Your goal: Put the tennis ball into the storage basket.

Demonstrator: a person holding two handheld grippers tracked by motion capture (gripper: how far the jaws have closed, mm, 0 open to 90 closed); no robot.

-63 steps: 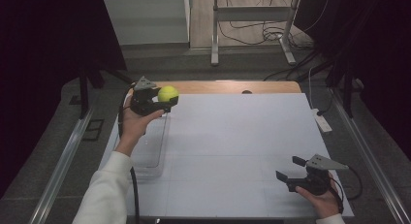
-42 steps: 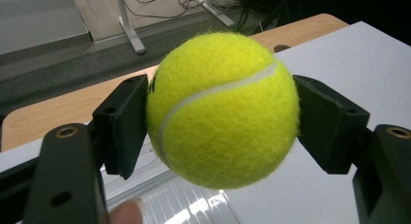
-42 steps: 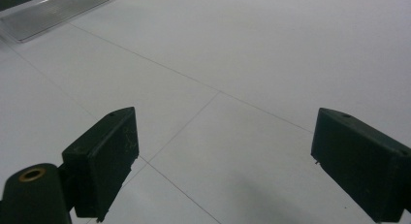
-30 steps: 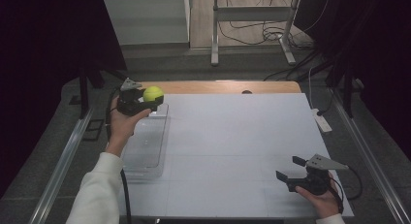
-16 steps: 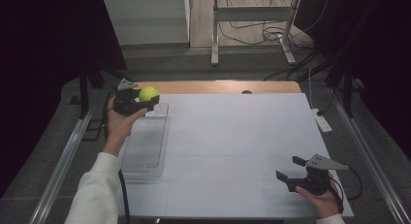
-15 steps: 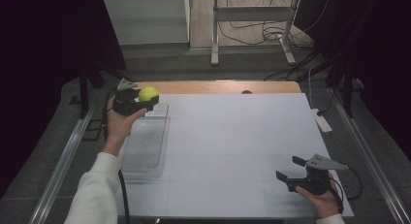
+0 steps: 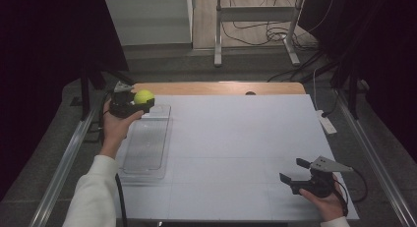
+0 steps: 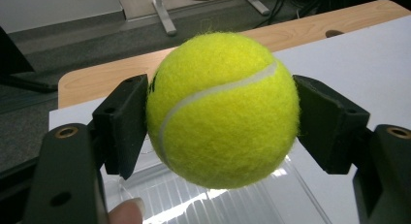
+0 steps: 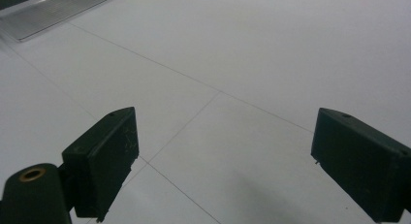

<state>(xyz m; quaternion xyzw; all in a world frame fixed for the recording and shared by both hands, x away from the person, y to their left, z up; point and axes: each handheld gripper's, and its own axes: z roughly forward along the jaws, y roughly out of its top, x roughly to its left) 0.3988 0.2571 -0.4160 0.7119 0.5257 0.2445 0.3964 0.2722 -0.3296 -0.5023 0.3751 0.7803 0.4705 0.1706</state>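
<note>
light: dim room, dark at 9 and 3 o'clock | white table point(image 7: 236, 138) evenly lit | glare: clear tray point(image 8: 218, 204) at 6 o'clock | focus: sharp, background soft

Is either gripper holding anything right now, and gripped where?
The left gripper clamps the tennis ball across its middle, one pad on each side. The right gripper is open, holding nothing.

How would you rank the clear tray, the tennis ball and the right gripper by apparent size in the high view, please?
1. clear tray
2. right gripper, nearer the camera, which may flatter it
3. tennis ball
</note>
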